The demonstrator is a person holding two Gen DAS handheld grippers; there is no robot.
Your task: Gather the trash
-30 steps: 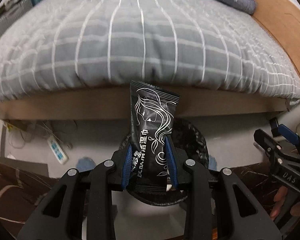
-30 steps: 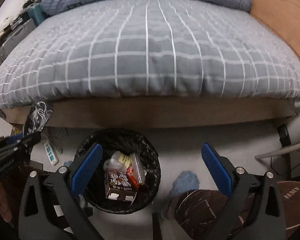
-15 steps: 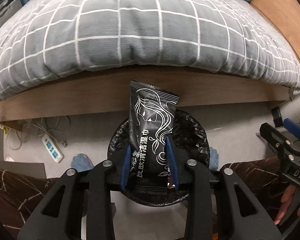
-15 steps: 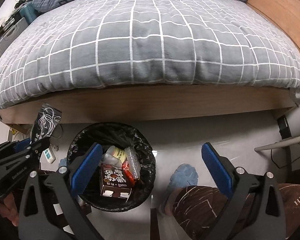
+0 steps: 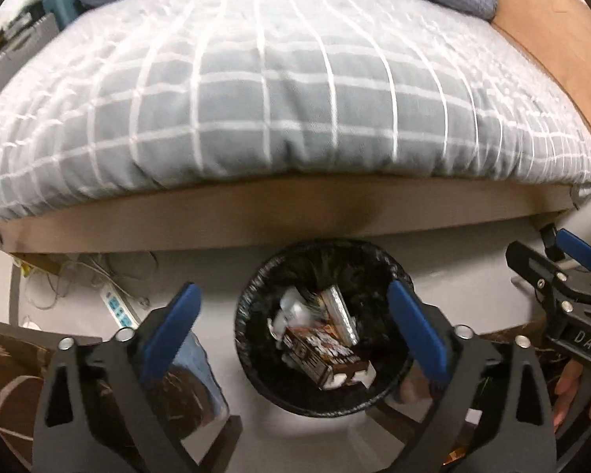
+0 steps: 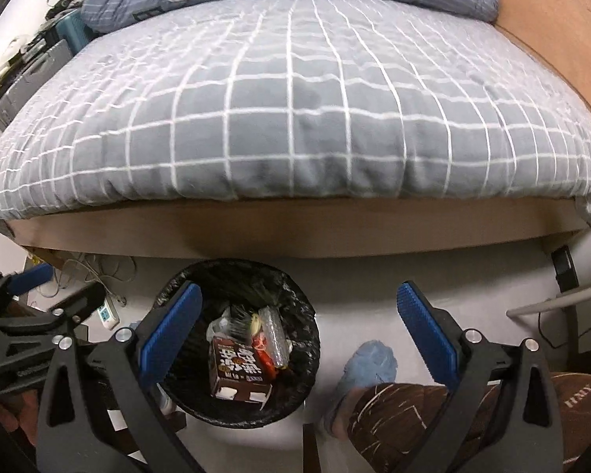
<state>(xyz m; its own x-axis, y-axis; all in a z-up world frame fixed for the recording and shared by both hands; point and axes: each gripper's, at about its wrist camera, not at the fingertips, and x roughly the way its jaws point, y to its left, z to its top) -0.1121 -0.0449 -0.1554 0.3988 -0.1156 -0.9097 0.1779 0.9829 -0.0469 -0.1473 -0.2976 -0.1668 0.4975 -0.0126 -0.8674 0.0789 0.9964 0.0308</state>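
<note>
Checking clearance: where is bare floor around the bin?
Bare floor lies between bin, bed frame and slipper. Crowded on the other side: power strip and cables under the bed edge.

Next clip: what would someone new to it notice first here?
The wide grey quilt with white grid lines fills the upper half of both views. Below it on the pale floor stands a round black-lined waste bin holding a brown drink carton and wrappers, framed by the open left tongs.
</note>
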